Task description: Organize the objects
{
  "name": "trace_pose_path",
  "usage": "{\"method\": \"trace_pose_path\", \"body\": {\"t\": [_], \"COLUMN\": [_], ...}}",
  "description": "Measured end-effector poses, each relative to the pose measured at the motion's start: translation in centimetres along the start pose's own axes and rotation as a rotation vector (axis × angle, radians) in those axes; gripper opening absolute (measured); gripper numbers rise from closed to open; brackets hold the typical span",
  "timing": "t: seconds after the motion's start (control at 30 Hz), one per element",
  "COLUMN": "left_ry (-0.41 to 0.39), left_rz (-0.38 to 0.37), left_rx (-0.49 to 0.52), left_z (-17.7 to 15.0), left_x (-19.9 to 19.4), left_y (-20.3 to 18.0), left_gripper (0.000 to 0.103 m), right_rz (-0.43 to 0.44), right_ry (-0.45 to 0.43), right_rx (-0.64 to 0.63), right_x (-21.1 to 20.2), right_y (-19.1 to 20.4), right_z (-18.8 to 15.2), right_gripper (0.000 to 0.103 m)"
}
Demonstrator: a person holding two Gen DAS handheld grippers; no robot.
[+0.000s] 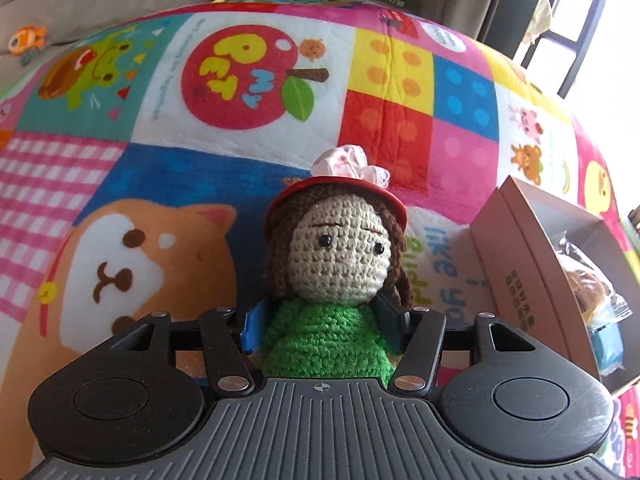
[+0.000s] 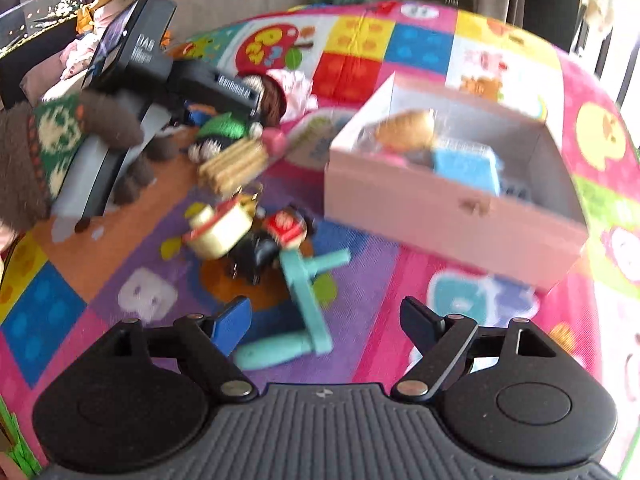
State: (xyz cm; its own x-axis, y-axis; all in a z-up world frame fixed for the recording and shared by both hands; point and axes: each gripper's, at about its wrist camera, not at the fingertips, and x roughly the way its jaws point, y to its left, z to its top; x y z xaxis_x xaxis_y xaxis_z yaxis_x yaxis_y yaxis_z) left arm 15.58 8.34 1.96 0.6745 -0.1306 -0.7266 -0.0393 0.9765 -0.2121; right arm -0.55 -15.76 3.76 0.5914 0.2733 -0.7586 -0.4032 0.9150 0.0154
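A crochet doll (image 1: pixel 336 264) with a green body, brown hair and a red hat with a pink bow stands between the fingers of my left gripper (image 1: pixel 320 312). The jaws sit beside its body with a slight gap, not pressing. In the right wrist view the same doll (image 2: pixel 228 128) lies at the left gripper (image 2: pixel 216 84), left of the pink box (image 2: pixel 440 208). My right gripper (image 2: pixel 324 312) is open and holds nothing. It hovers over the mat just above a teal toy (image 2: pixel 308 304).
The colourful play mat (image 1: pixel 240 80) covers the floor. The open pink box (image 1: pixel 520 260) holds a bread toy (image 2: pixel 408 128) and a blue block (image 2: pixel 464 168). Loose on the mat lie wooden sticks (image 2: pixel 232 164), a cream round toy (image 2: pixel 220 228), a black toy (image 2: pixel 260 252) and a brown plush (image 2: pixel 48 148).
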Motion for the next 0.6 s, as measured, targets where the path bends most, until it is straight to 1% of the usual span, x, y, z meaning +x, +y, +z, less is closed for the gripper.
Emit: {"method": "trace_pose_path", "body": {"t": [0.07,0.13,0.23,0.33,0.43,0.53,0.57,0.6], "left_ry": [0.007,0.022,0.027,0.032,0.026,-0.004,-0.011,-0.015], "left_rz": [-0.012,-0.049,-0.069,-0.103,-0.112,-0.096,-0.095,-0.095], "left_rx": [-0.004,-0.007,0.040,0.069,0.064,0.060,0.056,0.054], "left_z": [-0.4,-1.5,-4.5,-7.9,-10.3,-11.6,-11.8,-11.9], "left_x": [-0.6,-2.0,-5.2,-8.5,-10.8,-11.8,-11.9,-12.0], "left_y": [0.0,0.3,0.2,0.2,0.4,0.6,0.7,0.7], "left_gripper": [0.055,0.054,0.053,0.053,0.053,0.053,0.053,0.053], "right_rz": [-0.006,-0.009,-0.007,-0.028,-0.087,-0.216,-0.246,-0.243], "right_ry": [-0.005,-0.020,-0.030,-0.025,-0.033,-0.056,-0.063,-0.068], "right_rx": [-0.004,-0.019,-0.036,-0.033,-0.033,-0.062,-0.071,-0.061], "right_x": [0.2,-0.2,-0.6,-0.7,-0.3,0.3,0.4,0.3], "right_y": [0.2,0.3,0.0,-0.7,-1.3,-1.3,-1.2,-1.1], "right_z": [-0.5,-1.0,-1.7,-1.7,-1.5,-0.9,-0.8,-0.6], "right_gripper": [0.082,0.082,0.083,0.083,0.083,0.083,0.082,0.082]}}
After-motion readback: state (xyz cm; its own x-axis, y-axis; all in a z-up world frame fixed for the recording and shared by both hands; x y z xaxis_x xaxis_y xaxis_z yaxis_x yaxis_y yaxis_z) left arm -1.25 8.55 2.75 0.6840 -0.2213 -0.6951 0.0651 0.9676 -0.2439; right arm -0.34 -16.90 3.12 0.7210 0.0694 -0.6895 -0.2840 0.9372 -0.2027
